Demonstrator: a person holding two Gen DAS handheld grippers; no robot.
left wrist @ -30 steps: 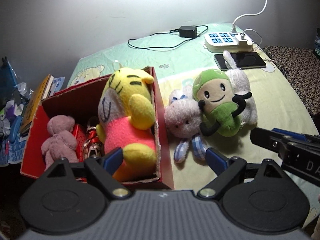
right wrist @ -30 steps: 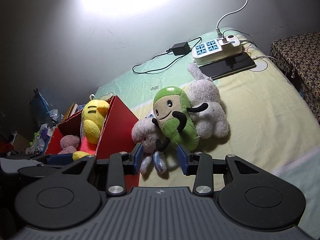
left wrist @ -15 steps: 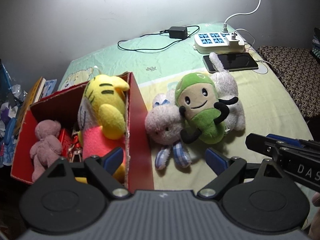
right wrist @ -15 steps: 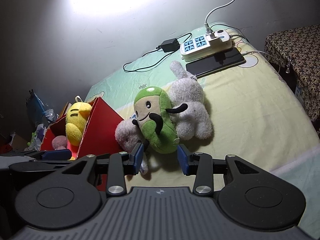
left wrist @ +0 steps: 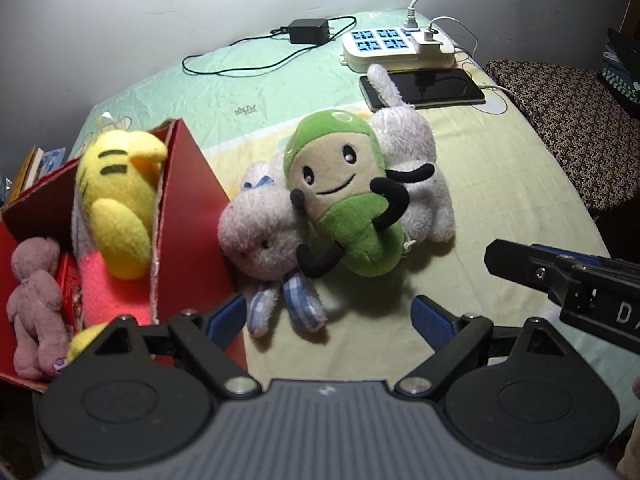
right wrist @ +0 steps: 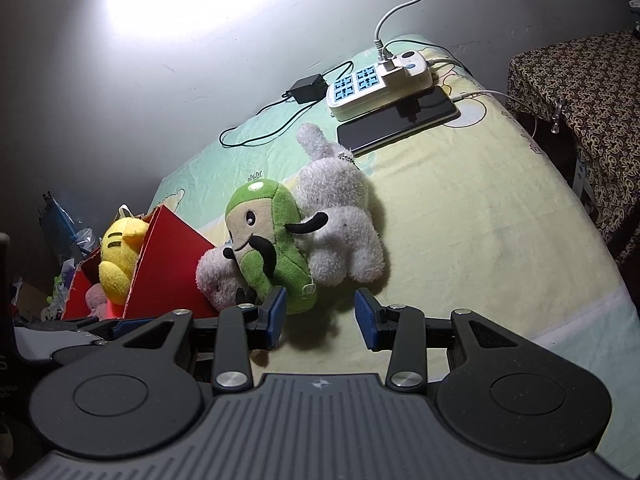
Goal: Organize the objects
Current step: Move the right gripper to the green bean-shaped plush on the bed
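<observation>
A green plush doll (left wrist: 344, 196) (right wrist: 268, 248) lies on top of a white plush sheep (left wrist: 264, 236) (right wrist: 340, 232) on the bed, right of a red box (left wrist: 188, 216) (right wrist: 160, 264). The box holds a yellow plush tiger (left wrist: 116, 196) (right wrist: 118, 256) and a small pink plush bear (left wrist: 34, 296). My left gripper (left wrist: 328, 318) is open and empty, just in front of the sheep's plaid legs. My right gripper (right wrist: 320, 316) is open and empty, close to the green doll's bottom end; it also shows at the right edge of the left wrist view (left wrist: 560, 276).
A white power strip (left wrist: 396, 46) (right wrist: 380, 80), a black phone (left wrist: 424, 88) (right wrist: 400, 120) and a black charger with its cord (left wrist: 308, 32) (right wrist: 306, 88) lie at the back of the bed. A patterned stool (left wrist: 568, 120) (right wrist: 576, 92) stands on the right. Books and clutter sit left of the box.
Both grippers have moved to the right and closer to the green doll and sheep. The right gripper has opened a little wider. The toys have not moved.
</observation>
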